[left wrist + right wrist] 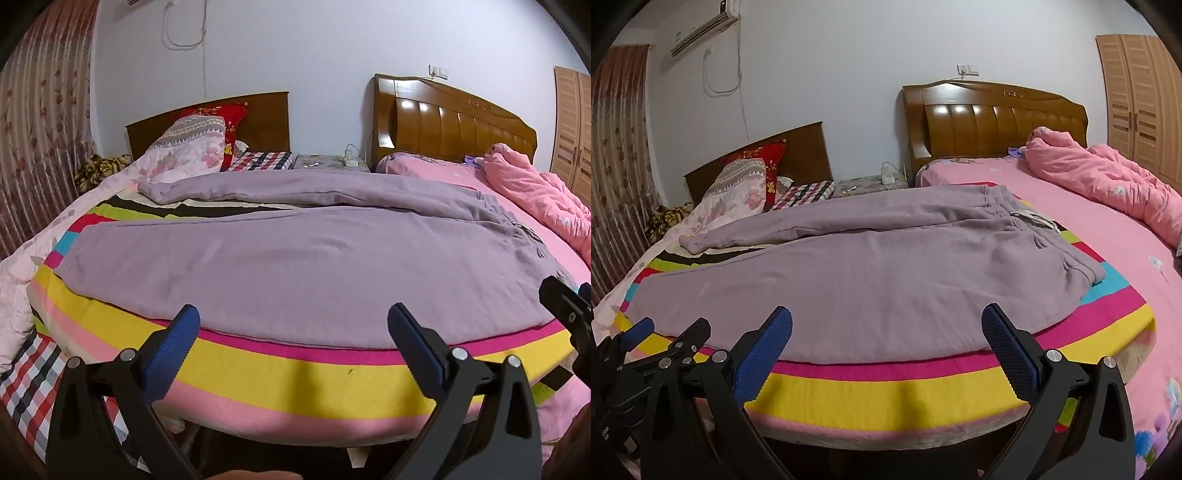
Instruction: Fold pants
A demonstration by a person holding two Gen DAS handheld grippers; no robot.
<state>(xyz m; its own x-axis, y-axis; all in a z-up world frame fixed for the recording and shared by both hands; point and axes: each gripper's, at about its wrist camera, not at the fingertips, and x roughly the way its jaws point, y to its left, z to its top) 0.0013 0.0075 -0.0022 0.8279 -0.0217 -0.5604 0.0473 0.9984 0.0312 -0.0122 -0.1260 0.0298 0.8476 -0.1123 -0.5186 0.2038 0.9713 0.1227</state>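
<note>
Soft mauve fleece pants (pixel 871 273) lie flat on a striped blanket (pixel 886 395); both claws (pixel 293 328) (pixel 886 332) gape wide, empty.

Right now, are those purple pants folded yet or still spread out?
Spread out. The purple pants lie flat on the striped blanket, both legs apart and stretching leftward.

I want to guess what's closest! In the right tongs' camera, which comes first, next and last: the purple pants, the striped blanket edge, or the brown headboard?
From the right tongs, which are open:
1. Striped blanket, its edge just below the tips.
2. Purple pants, spread on the blanket, starting just past the tips.
3. Brown headboard, far back against the wall, to the right.
</note>
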